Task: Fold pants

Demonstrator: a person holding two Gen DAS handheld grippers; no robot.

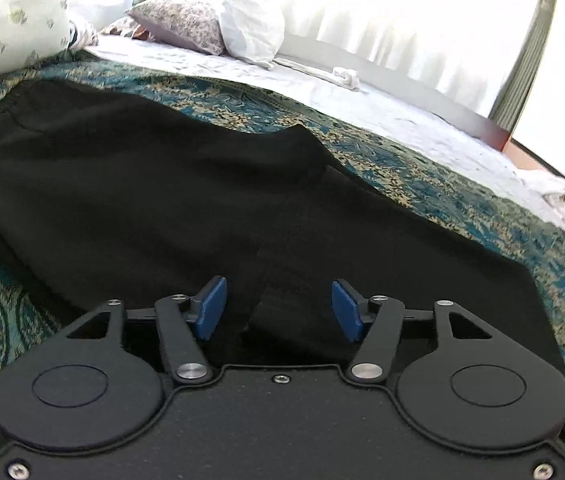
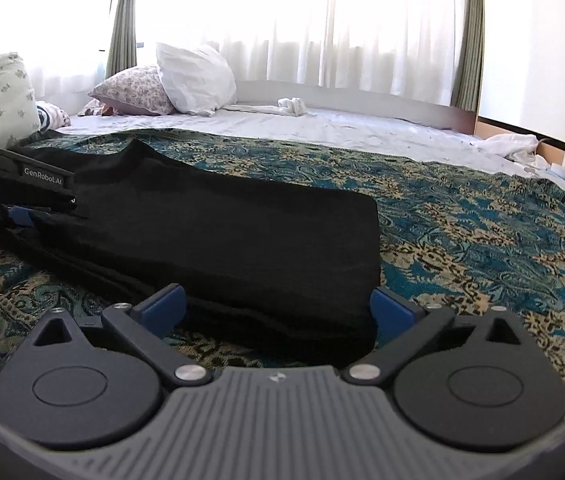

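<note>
A: Left wrist view, entry one: black pants (image 1: 170,184) lie flat on the patterned teal-and-tan bedspread (image 1: 462,200), elastic waistband at far left, legs running toward the right. A fold or ridge in the cloth rises near the far edge.

B: Left gripper (image 1: 278,308)?

A: Blue pads spread apart, nothing between them but the cloth lying below; whether they touch the fabric I cannot tell.

B: Right wrist view: pants (image 2: 222,240) look doubled lengthwise, the leg hems ending in a straight edge at right. Right gripper (image 2: 278,312) has its fingers wide apart, straddling the near hem corner, not clamped. The left gripper (image 2: 22,200) shows at far left, over the upper part of the pants.

A: Containers?

B: None seen.

A: Surface and room: bedspread (image 2: 482,240) covers the near part of a bed; white sheet (image 2: 322,128) beyond. Floral pillow (image 2: 134,92) and white pillow (image 2: 194,78) at far left, sheer curtains (image 2: 322,20) behind, brightly backlit.
</note>
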